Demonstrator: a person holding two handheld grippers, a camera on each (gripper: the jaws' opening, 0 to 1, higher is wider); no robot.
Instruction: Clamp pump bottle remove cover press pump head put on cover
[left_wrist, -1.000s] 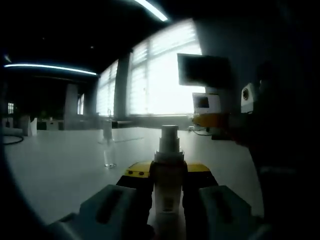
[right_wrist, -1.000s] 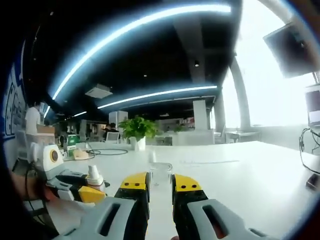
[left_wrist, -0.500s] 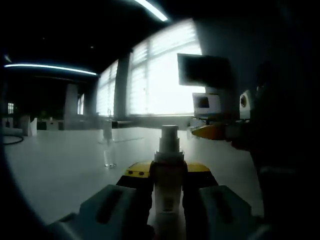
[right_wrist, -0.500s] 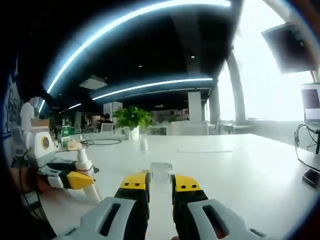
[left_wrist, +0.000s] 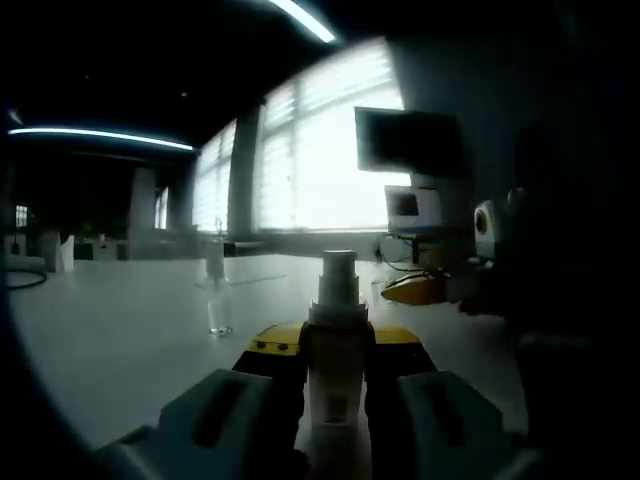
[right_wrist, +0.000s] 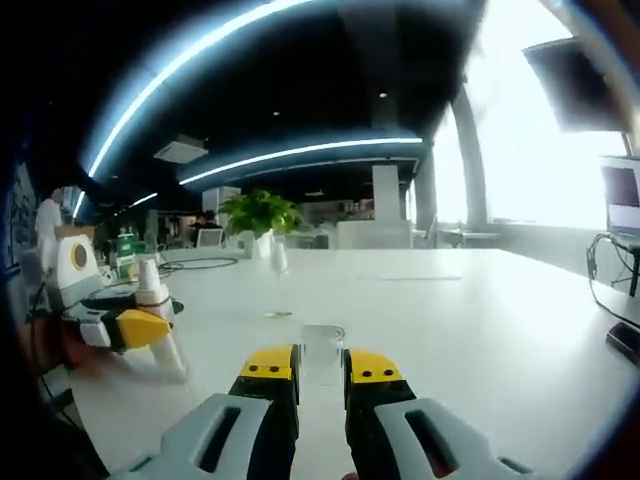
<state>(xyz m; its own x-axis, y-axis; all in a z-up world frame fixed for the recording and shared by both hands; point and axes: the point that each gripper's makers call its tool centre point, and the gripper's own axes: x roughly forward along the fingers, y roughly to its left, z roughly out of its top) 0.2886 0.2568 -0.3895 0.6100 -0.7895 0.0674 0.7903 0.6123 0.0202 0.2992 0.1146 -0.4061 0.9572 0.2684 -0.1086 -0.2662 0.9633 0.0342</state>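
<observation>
Left tongs (left_wrist: 338, 385): clamped on pump bottle (left_wrist: 337, 340), upright between jaws; nozzle bare
Right tongs (right_wrist: 322, 372): closed on clear cover (right_wrist: 322, 352); table (right_wrist: 480, 320) beneath

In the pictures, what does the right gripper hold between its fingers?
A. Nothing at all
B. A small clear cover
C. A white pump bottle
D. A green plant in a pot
B. In the right gripper view, the right gripper is shut on the clear cover, while the pump bottle sits uncovered in the left gripper.
</observation>
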